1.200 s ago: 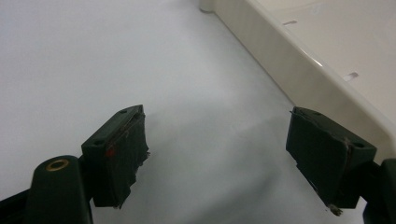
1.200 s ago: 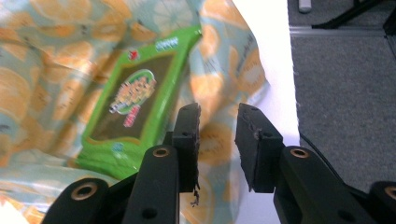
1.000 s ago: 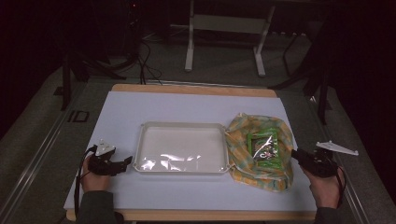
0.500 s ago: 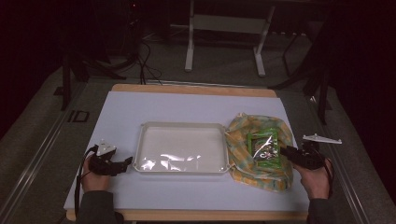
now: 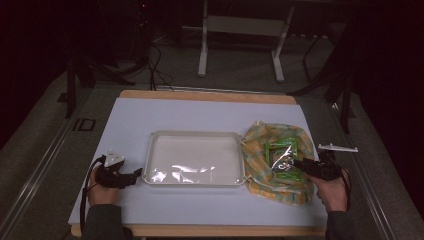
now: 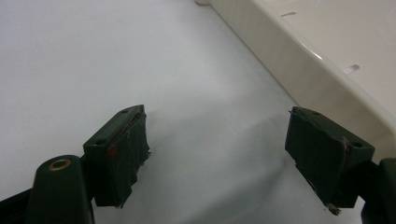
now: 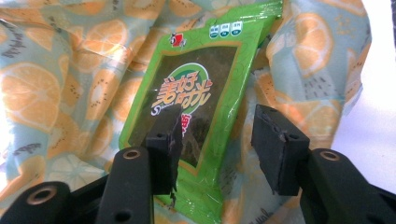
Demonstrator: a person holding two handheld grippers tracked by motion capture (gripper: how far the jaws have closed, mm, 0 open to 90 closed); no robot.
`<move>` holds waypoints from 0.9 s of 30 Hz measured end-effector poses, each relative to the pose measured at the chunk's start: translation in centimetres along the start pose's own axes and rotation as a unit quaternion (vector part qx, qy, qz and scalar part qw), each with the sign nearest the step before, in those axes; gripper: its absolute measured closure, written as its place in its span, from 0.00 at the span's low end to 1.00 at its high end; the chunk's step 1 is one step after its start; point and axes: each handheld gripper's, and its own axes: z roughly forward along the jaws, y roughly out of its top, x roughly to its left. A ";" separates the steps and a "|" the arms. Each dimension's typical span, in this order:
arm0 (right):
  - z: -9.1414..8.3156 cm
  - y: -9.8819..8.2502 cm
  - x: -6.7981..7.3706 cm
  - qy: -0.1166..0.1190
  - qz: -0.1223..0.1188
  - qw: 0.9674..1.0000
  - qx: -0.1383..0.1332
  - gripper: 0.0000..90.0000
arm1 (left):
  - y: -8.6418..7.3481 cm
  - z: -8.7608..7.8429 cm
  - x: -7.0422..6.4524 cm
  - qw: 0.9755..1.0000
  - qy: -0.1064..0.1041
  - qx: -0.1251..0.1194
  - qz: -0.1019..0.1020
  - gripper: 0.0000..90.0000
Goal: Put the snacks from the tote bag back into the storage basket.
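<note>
Right gripper (image 5: 300, 163) moved onto green packet (image 5: 281, 161), jaws just opened wide, left gripper (image 5: 134, 175) jaws wide, empty.

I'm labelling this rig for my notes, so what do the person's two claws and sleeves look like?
Both are handheld black tools. The left claw has two blocky dark jaws with worn, frayed pads, a red dot on one, and brass-ringed pivot holes. In the high view a black cable loops from it and a grey three-cornered plate sits on top. The right claw is alike. Sleeves are dark.
</note>
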 end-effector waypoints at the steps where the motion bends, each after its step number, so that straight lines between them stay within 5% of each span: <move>1: 0.1 0.0 0.0 0.001 0.001 1.000 0.002 0.58 | 0.0 0.0 0.0 1.000 -0.001 0.000 0.000 0.24; 17: 3.5 -0.1 -0.9 0.023 0.037 0.998 0.046 0.49 | 0.0 0.1 -0.1 1.000 -0.001 0.004 0.002 0.24; 27: 4.0 0.3 -0.4 0.067 0.049 0.996 0.041 0.61 | 0.1 0.1 -0.1 1.000 -0.002 0.006 0.003 0.24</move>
